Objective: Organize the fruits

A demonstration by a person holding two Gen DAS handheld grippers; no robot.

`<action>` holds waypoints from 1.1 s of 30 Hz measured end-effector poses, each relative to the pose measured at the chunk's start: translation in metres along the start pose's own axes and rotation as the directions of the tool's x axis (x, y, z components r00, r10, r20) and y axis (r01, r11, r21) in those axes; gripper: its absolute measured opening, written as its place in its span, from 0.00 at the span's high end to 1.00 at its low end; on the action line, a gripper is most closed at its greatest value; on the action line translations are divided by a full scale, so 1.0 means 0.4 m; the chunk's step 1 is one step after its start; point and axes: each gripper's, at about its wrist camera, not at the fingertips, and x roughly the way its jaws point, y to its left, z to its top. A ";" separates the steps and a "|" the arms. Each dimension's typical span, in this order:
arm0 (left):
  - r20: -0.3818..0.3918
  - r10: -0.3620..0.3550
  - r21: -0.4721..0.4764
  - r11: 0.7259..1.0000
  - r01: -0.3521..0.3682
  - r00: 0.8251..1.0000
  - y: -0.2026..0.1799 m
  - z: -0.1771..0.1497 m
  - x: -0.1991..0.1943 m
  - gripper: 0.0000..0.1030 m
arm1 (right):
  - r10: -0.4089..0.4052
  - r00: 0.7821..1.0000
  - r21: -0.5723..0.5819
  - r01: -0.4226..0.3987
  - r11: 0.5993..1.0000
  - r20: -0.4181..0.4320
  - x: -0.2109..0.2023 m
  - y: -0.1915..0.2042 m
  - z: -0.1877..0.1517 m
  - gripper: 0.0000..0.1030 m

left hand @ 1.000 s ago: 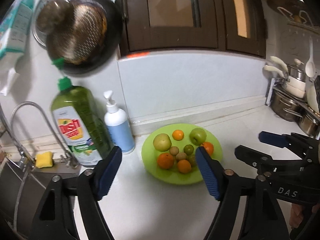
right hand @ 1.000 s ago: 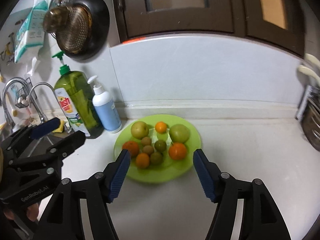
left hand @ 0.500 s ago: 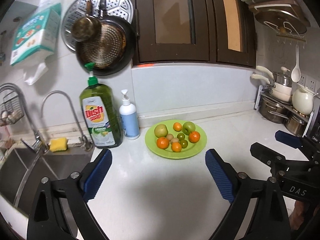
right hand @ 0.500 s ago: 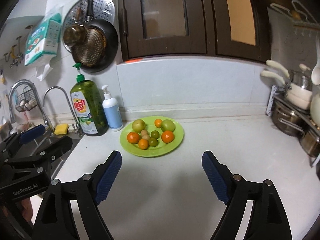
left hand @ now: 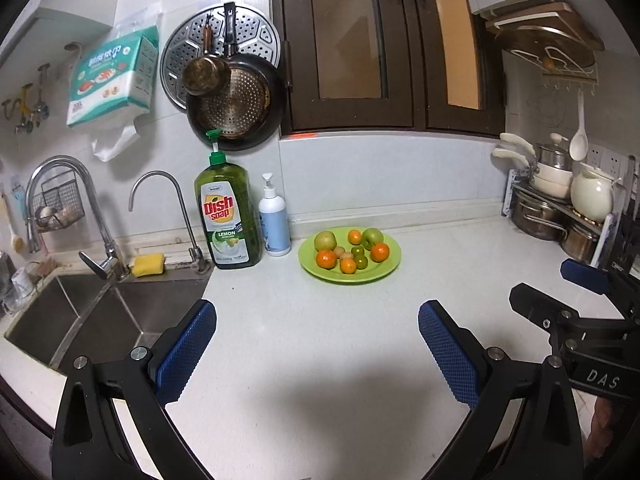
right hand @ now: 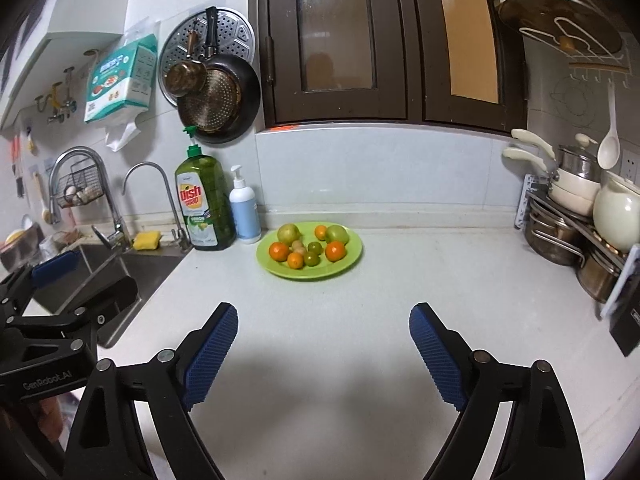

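Left wrist: left gripper (left hand: pixel 317 344) fingers wide, empty | right gripper (right hand: pixel 323 346) same | both well short of fruit plate (left hand: pixel 384 270)

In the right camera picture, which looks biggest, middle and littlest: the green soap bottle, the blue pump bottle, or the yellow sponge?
1. Green soap bottle, biggest.
2. Blue pump bottle, middle.
3. Yellow sponge, littlest.
All three sit about equally far back, so nearness hardly changes this.

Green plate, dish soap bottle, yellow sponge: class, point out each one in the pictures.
green plate (right hand: pixel 344 265), right wrist view, bare front rim.
dish soap bottle (left hand: pixel 227 216), left wrist view, front label.
yellow sponge (left hand: pixel 149 264), left wrist view, front face.
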 end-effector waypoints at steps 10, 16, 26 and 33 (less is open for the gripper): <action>0.018 0.016 -0.029 0.999 -0.016 1.000 -0.015 -0.048 -0.101 0.00 | 0.020 1.000 0.012 -0.020 1.000 0.016 -0.099 -0.014 -0.042 0.11; 0.030 0.017 -0.027 1.000 -0.016 0.999 -0.028 -0.048 -0.121 0.00 | 0.021 1.000 0.010 -0.021 1.000 0.018 -0.130 -0.023 -0.059 0.10; 0.031 0.014 -0.019 1.000 -0.014 0.999 -0.045 -0.051 -0.129 0.00 | 0.005 1.000 0.014 -0.005 1.000 0.020 -0.145 -0.043 -0.067 0.10; 0.030 0.027 -0.025 0.999 -0.026 0.999 -0.040 -0.053 -0.133 0.00 | 0.011 1.000 0.005 -0.011 1.000 0.013 -0.142 -0.043 -0.067 0.10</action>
